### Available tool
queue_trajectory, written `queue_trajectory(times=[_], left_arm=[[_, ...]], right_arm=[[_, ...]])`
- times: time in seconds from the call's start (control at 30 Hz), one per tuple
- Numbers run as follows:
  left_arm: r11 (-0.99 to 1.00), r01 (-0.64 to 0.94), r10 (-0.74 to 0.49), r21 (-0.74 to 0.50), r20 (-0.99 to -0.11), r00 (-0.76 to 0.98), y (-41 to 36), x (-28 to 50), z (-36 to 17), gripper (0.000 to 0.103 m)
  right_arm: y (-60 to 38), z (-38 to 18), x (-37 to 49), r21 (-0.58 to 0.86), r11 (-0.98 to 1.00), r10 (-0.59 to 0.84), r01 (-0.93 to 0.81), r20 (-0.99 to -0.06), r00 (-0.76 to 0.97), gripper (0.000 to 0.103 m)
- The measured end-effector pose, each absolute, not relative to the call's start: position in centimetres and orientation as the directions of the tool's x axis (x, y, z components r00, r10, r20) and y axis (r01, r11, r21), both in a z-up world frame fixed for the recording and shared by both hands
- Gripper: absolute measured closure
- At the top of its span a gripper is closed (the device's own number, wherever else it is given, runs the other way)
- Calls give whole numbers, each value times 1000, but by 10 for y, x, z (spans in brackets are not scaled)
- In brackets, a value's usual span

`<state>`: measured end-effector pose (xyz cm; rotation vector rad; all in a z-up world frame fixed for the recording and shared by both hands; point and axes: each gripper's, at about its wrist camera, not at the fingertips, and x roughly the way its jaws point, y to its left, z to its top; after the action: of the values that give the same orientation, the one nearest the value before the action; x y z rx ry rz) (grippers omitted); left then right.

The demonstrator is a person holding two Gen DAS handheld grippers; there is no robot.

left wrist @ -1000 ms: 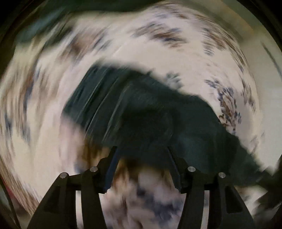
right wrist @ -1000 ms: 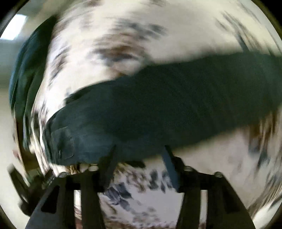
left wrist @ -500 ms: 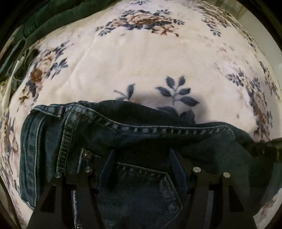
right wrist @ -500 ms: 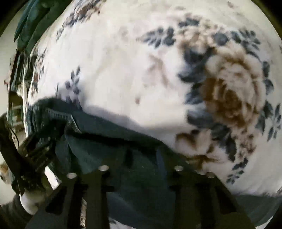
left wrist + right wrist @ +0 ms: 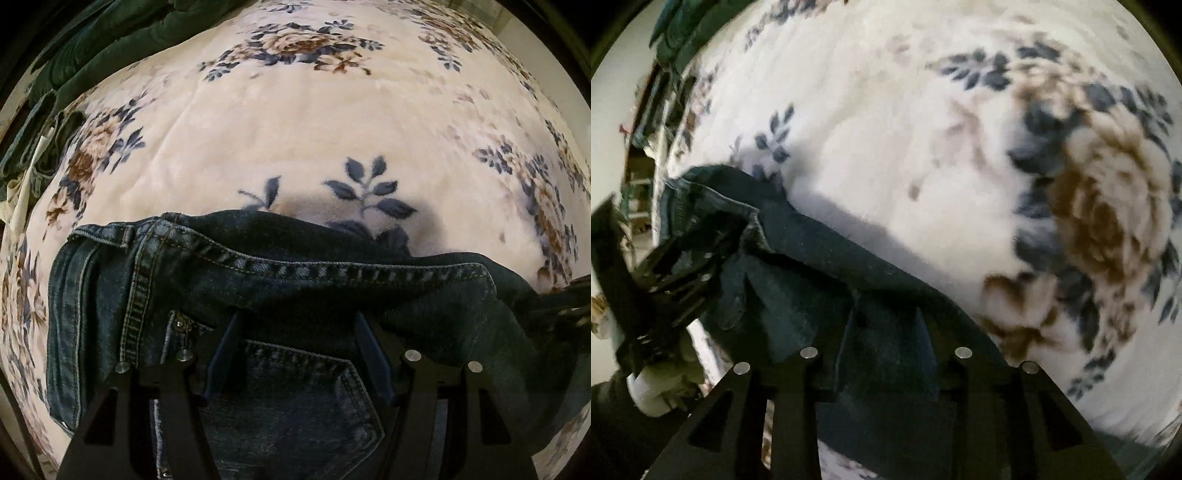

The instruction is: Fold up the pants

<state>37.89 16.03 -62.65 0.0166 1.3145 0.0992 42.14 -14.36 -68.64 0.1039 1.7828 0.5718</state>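
Observation:
Dark blue jeans (image 5: 295, 280) lie on a white floral blanket (image 5: 314, 122), waistband and back pocket toward me. My left gripper (image 5: 295, 325) stands open over the denim just above the back pocket, its fingers (image 5: 221, 343) resting on the cloth. In the right wrist view the jeans (image 5: 798, 266) run from the left to the lower middle. My right gripper (image 5: 886, 325) is open with a fold of denim between its fingers (image 5: 925, 332). The left gripper also shows in the right wrist view (image 5: 676, 266), at the left edge over the waistband.
Dark green clothes (image 5: 96, 55) are piled at the blanket's far left edge. More folded garments (image 5: 33, 147) lie at the left rim. The blanket (image 5: 923, 147) spreads wide beyond the jeans. A gloved hand (image 5: 661, 384) holds the left gripper.
Both grippers swung fast across the blanket, then settled low over the jeans. The left view is now steady over the waistband; the right gripper moved slightly along the leg.

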Motion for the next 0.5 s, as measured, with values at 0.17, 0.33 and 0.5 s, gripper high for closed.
queue_trajectory(times=[0.17, 0.33, 0.5], left_arm=[[995, -56, 90, 78, -963, 253, 158, 377, -627, 42], [997, -60, 66, 53, -964, 257, 160, 374, -627, 42], [997, -57, 62, 49, -965, 254, 164, 371, -626, 42]], right_arm=[[-120, -694, 410, 366, 861, 258, -353, -912, -317, 85], [-131, -646, 405, 326, 880, 287, -346, -944, -161, 94], [-183, -640, 413, 391, 915, 388, -100, -920, -51, 101]])
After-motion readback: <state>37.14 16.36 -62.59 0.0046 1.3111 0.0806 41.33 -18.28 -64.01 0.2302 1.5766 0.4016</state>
